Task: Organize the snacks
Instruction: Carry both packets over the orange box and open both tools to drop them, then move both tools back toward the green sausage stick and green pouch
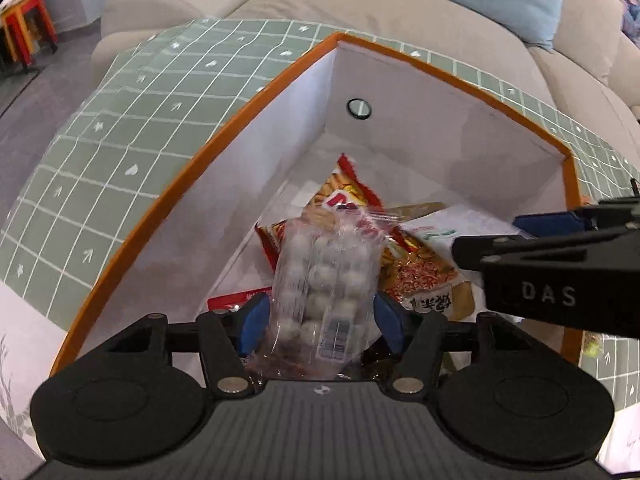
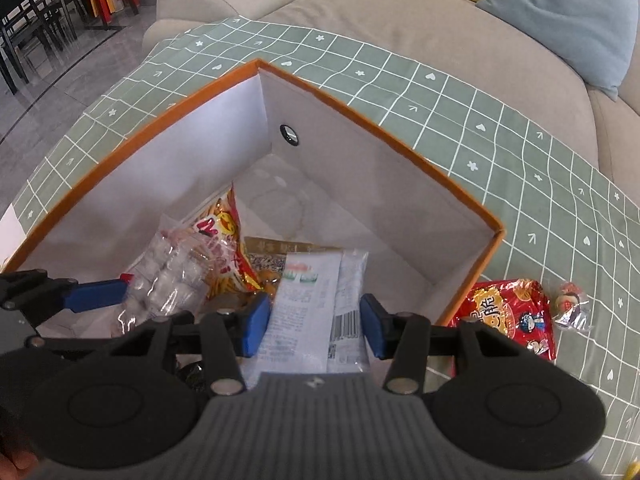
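Note:
An orange-rimmed storage box [image 1: 224, 136] [image 2: 168, 104] with white walls sits on the green checked cloth. Several snack packs lie inside, among them an orange-red chip bag [image 1: 348, 192] [image 2: 224, 236]. My left gripper [image 1: 320, 322] hangs over the box with a clear bag of white balls [image 1: 328, 272] [image 2: 168, 276] upright between its blue pads, which stand just off its sides. My right gripper [image 2: 316, 328] [image 1: 516, 236] is beside it over the box, its pads against a white packet [image 2: 300, 304] [image 1: 444, 228] whose far end rests on the pile.
A red snack bag [image 2: 508, 312] and a small wrapped sweet [image 2: 570, 304] lie on the cloth [image 2: 520, 160] right of the box. A beige sofa [image 1: 360, 4] with yellow and blue cushions is behind. A red stool [image 1: 28, 24] stands far left on the floor.

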The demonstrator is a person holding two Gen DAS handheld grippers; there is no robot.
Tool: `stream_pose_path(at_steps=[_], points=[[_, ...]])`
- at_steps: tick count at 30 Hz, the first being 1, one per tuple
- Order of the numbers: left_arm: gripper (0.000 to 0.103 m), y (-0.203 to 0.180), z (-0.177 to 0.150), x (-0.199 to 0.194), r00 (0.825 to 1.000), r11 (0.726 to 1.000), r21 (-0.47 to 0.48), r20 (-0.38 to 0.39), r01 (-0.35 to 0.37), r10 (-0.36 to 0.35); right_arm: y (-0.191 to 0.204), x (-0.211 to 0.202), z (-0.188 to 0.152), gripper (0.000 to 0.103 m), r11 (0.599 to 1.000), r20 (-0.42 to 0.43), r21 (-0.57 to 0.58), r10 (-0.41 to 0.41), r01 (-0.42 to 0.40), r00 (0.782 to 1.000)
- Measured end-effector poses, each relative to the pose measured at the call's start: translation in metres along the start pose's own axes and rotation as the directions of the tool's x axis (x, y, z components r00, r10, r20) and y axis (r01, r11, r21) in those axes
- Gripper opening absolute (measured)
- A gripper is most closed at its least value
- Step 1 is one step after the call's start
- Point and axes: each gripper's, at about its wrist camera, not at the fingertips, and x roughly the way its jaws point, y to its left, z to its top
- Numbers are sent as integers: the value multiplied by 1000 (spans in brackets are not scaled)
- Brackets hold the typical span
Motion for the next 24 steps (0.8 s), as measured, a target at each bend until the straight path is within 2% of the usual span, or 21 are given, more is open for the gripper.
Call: stream_pose_path(at_steps=[3,5,10,14,20,22,24], points=[[79,1,-2,-4,1000,1000,-3,11,27,-27,0,-4,1,55,1000,7,12,1,-1,1000],[80,3,-3,-6,999,999,-8,16,47,-47,-1,-6,1,60,1000,14,19,-3,2,1000],[80,2,-7,-14,996,997,-5,47,82,-82,-7,-17,-2,60,999,40,44,1,-3,999],[80,-4,-12,-26,989,995,27,102,101,-103,-11,-34,-6,60,998,78,63,16,-21,997],[79,-10,-20,-43,977,993,40,183,109,-114,-20,-69,-22,61,995,150,88,28,-41,988],[78,-12,-22,-53,969,993,35,217,113,-118,-25,-84,-31,61,994,187,100,32,-52,982],[78,-18,-27,-68,954,991,44,270,124,-131,-30,-101,-43,61,993,236,102,31,-57,971]])
